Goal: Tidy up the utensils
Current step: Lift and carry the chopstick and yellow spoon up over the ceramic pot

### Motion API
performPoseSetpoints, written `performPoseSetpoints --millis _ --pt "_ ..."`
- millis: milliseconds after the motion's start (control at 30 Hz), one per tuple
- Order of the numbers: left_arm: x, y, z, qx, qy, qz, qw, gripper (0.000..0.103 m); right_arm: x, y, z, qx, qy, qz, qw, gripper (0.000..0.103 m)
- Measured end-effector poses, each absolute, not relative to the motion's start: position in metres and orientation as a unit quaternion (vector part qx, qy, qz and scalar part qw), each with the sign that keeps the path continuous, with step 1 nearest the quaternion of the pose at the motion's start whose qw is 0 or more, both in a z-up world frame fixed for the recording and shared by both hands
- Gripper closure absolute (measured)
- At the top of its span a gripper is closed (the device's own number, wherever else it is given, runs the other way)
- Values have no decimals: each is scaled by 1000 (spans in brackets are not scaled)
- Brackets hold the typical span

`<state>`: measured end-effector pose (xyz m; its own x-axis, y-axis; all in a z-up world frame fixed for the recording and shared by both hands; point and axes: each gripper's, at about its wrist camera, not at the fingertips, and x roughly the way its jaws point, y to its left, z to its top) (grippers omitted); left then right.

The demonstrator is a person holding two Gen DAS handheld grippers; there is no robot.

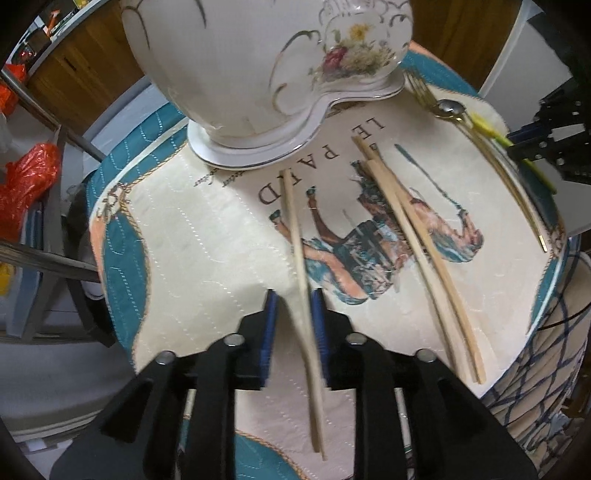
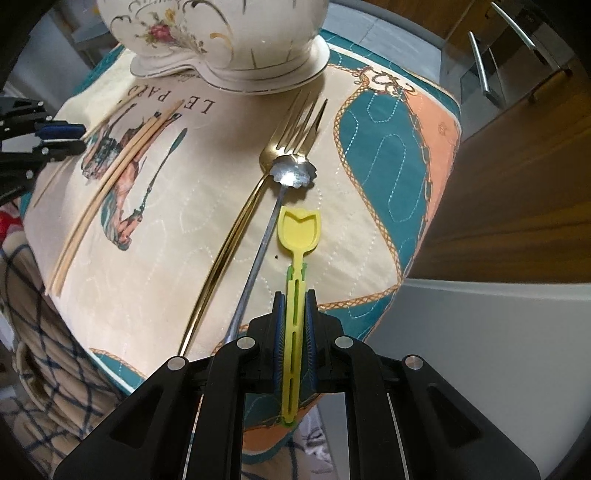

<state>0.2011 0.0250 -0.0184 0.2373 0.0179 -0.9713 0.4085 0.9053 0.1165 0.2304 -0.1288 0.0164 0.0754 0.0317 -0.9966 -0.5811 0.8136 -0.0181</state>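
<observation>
My left gripper (image 1: 294, 295) is open, its blue pads on either side of a single wooden chopstick (image 1: 295, 236) that lies on the quilted mat (image 1: 192, 236). Two more chopsticks (image 1: 410, 236) lie to its right. My right gripper (image 2: 295, 295) is shut on the handle of a yellow-green tulip spoon (image 2: 298, 236), held low over the mat (image 2: 369, 229). A gold fork (image 2: 291, 129) and a silver flower-bowl spoon (image 2: 293, 173) lie side by side left of it. The fork (image 1: 419, 86) and silver spoon (image 1: 450, 108) also show far right in the left wrist view.
A white floral porcelain pot (image 1: 266, 62) stands at the mat's far edge, also in the right wrist view (image 2: 221, 33). The mat drops off at its edges over a checked cloth (image 2: 55, 369). Wooden cabinets (image 2: 517, 166) stand to the right.
</observation>
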Motion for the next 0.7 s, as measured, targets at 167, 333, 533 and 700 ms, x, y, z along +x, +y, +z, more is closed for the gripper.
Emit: performPoseSetpoints --millis 167,333,533,700 --pt "204 24 -18 165 610 -137 763 86 229 -140 19 -181 635 226 716 92" --pt "201 35 -19 143 602 -141 773 98 225 -147 23 -176 626 227 725 92" --pt "188 51 -16 104 567 -142 805 99 222 -157 46 -150 594 241 752 92" --pt "163 69 1 59 511 -154 844 99 218 -162 71 -115 543 265 789 92"
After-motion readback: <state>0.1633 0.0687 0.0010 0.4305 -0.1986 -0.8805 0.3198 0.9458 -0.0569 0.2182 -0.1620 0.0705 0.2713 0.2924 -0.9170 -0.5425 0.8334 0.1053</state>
